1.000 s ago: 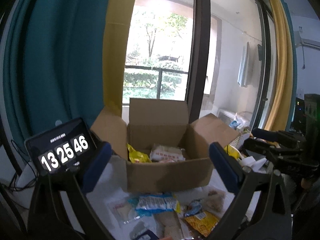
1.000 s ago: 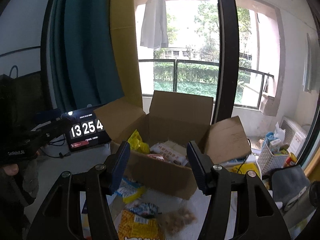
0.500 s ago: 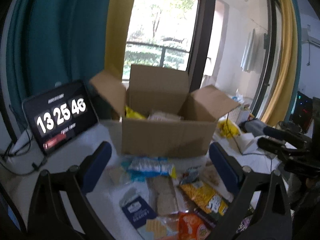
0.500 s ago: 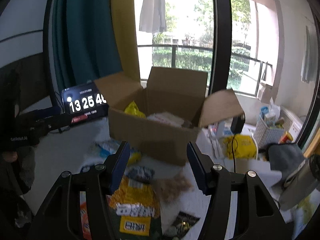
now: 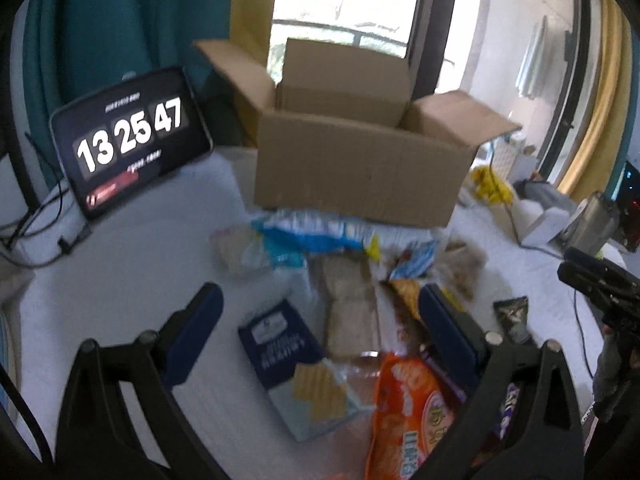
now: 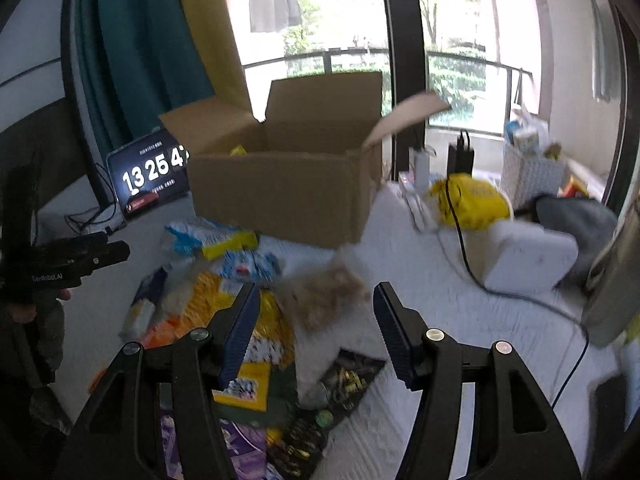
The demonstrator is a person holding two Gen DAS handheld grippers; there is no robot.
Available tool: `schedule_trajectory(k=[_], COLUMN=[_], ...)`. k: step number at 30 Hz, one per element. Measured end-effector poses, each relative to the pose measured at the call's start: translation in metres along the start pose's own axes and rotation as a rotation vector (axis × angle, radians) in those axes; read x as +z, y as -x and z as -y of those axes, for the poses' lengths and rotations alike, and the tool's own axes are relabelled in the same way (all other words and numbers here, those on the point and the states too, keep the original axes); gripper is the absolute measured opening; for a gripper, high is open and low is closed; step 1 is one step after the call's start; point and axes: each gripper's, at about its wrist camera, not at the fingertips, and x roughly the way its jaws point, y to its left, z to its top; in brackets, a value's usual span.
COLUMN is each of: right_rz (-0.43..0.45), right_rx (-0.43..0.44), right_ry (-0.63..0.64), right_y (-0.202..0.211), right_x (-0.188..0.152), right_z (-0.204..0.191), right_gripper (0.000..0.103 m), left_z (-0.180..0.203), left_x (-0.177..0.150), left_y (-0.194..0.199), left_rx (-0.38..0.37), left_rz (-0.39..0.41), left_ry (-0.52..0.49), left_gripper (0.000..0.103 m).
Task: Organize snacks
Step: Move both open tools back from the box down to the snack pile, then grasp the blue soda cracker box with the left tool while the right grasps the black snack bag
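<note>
Left hand-held gripper (image 5: 320,328): jaws wide apart, nothing between the pads. It hangs over the near end of the snack pile on the white worktop (image 5: 132,264). Directly between and below its blue fingers (image 5: 196,332): a navy cracker box (image 5: 280,344), a clear pack of pale crackers (image 5: 352,312) just to its right, and an orange snack bag (image 5: 408,408) lower right, partly under the right finger. None of these touches the fingers as far as the blur allows.

Farther out: a blue-and-white bag (image 5: 312,232) lies against the front wall of the open cardboard box (image 5: 360,168), flaps up. A tablet clock (image 5: 128,136) leans at the left rear of the worktop.

Right hand-held gripper (image 6: 316,332): jaws also parted, empty. Below its left finger lies a yellow snack bag (image 6: 240,320); a tan, blurred bag (image 6: 324,296) sits just ahead between the fingers; a dark packet (image 6: 348,380) lies under the gap. The cardboard box (image 6: 280,188) stands beyond the pile, well ahead of the fingertips. A yellow item shows just over its front rim; too little shows to identify it.
</note>
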Motion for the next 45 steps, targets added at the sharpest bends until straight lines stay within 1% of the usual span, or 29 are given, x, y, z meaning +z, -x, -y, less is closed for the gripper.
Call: schedule_trajectory(k=[6, 8, 10, 13, 15, 16, 19, 21, 25, 28, 29, 30, 32, 34, 36, 41, 45], right_rz=[-0.067, -0.086, -0.097, -0.119, -0.136, -0.153, -0.158, -0.189, -0.188, -0.207, -0.213, -0.215, -0.219, -0.222, -0.225, -0.229, -0.223], right_rx=[0.045, 0.044, 0.038, 0.064, 0.073, 0.074, 0.093, 0.092, 0.097, 0.102, 0.106, 0.109, 0.104, 0.128, 0.125, 0.1, 0.078], right_ry=[-0.061, -0.075, -0.092, -0.121, -0.129, -0.137, -0.153, -0.161, -0.148, -0.144, -0.14, -0.135, -0.125, -0.119, -0.11, -0.076, -0.075], right_y=[-0.017, -0.022, -0.024, -0.027, -0.03, -0.032, -0.033, -0.039, -0.039, -0.044, -0.045, -0.045, -0.046, -0.046, -0.047, -0.048, -0.047], right_x=[-0.029, -0.037, -0.042, -0.05, -0.056, -0.058, -0.059, -0.06, -0.06, -0.061, -0.062, -0.062, -0.063, -0.063, -0.063, -0.063, -0.063], right_z=[0.02, 0.024, 0.028, 0.031, 0.031, 0.031, 0.033, 0.034, 0.031, 0.029, 0.028, 0.027, 0.025, 0.024, 0.023, 0.016, 0.013], right_gripper=[0.062, 0.062, 0.062, 0.062, 0.062, 0.062, 0.062, 0.062, 0.062, 0.061, 0.059, 0.057, 0.055, 0.052, 0.05, 0.04, 0.037], left_z=[0.003, 0.001, -0.002, -0.008, -0.015, -0.017, -0.019, -0.02, -0.026, -0.028, -0.027, -0.028, -0.026, -0.026, -0.026, -0.028, -0.03], left_x=[-0.018, -0.023, -0.028, -0.034, -0.038, -0.04, -0.041, -0.041, -0.044, -0.047, -0.047, -0.045, -0.043, -0.042, -0.042, -0.042, -0.044], left_y=[-0.022, -0.031, -0.04, -0.05, -0.056, -0.057, -0.056, -0.055, -0.056, -0.057, -0.056, -0.058, -0.057, -0.058, -0.057, -0.055, -0.051], left_rx=[0.065, 0.086, 0.129, 0.173, 0.184, 0.181, 0.182, 0.183, 0.145, 0.113, 0.102, 0.084, 0.042, 0.013, -0.014, -0.051, -0.09], left_rz=[-0.082, -0.11, -0.141, -0.175, -0.205, -0.208, -0.208, -0.207, -0.216, -0.217, -0.216, -0.215, -0.218, -0.221, -0.218, -0.21, -0.206], left_ry=[0.017, 0.024, 0.019, 0.031, 0.043, 0.049, 0.05, 0.044, 0.057, 0.055, 0.045, 0.036, 0.016, 0.009, 0.005, 0.005, 0.013], left_gripper=[0.099, 0.099, 0.099, 0.099, 0.099, 0.099, 0.099, 0.099, 0.098, 0.098, 0.094, 0.086, 0.076, 0.07, 0.063, 0.059, 0.057])
